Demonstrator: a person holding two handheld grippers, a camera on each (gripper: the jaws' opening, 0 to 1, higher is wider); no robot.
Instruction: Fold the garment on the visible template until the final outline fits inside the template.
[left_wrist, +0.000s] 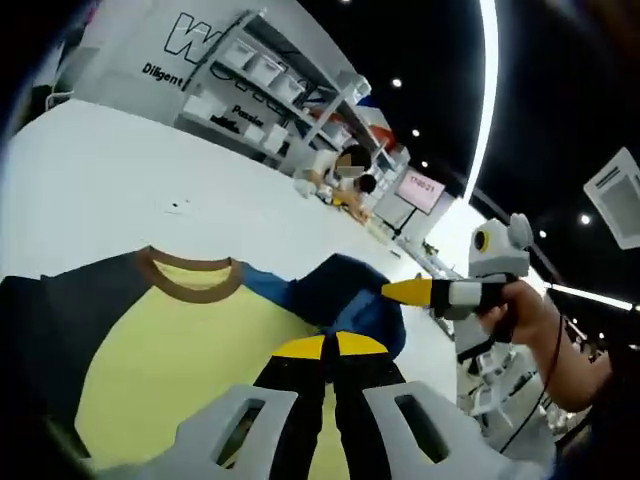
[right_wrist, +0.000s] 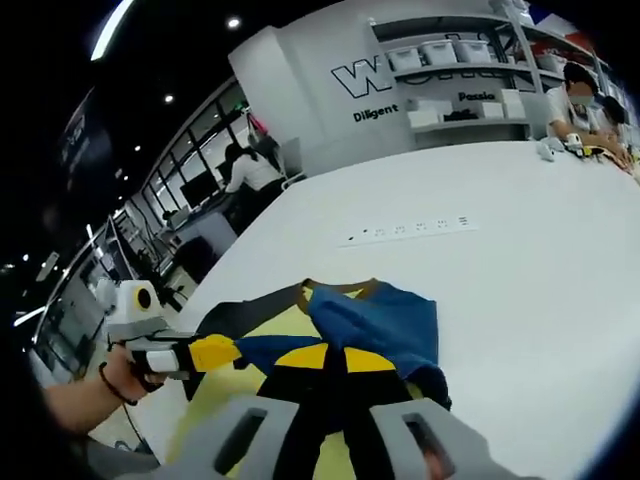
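Yellow-fronted T-shirt (left_wrist: 190, 350) with brown collar (left_wrist: 193, 277) and dark sleeves, lying flat on a white table (left_wrist: 100, 170). One blue sleeve (right_wrist: 385, 320) is turned in over the body. Left gripper (left_wrist: 325, 347): yellow-tipped jaws pressed together just above the yellow fabric, nothing visibly pinched. Right gripper (right_wrist: 325, 358): jaws likewise together, over the blue fold. Shelving (left_wrist: 270, 80) stands beyond the table.
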